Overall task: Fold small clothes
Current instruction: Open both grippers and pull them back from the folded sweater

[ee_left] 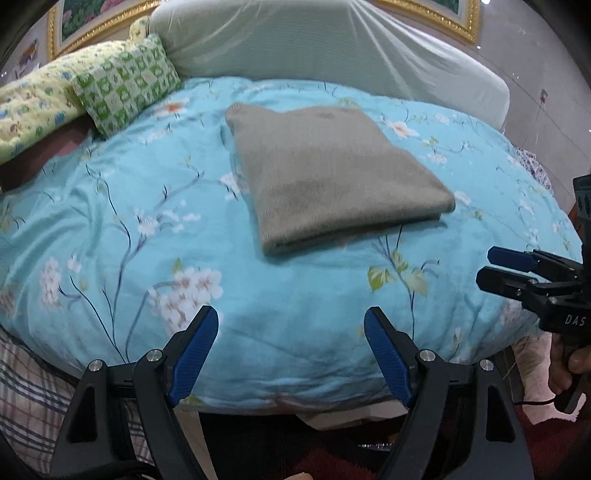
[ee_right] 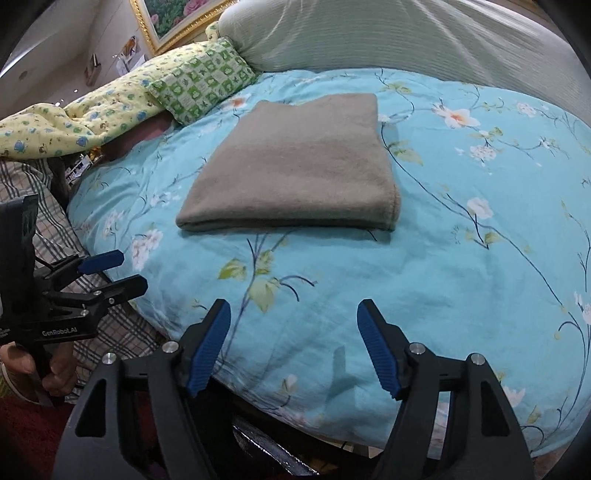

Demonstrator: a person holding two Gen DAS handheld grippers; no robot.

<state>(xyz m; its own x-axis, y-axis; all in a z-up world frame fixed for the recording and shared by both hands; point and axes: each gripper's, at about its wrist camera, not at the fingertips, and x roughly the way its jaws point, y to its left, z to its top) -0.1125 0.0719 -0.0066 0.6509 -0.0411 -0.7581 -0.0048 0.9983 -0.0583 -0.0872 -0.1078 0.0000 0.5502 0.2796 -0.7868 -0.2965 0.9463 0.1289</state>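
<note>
Grey garment, turquoise floral quilt, green-checked, perhaps frog-print, pillow

bed: blue floral duvet | green checked pillow | gold-framed picture | red carpet

One folded grey garment, one blue floral quilt, two patterned pillows, two tongs.
</note>
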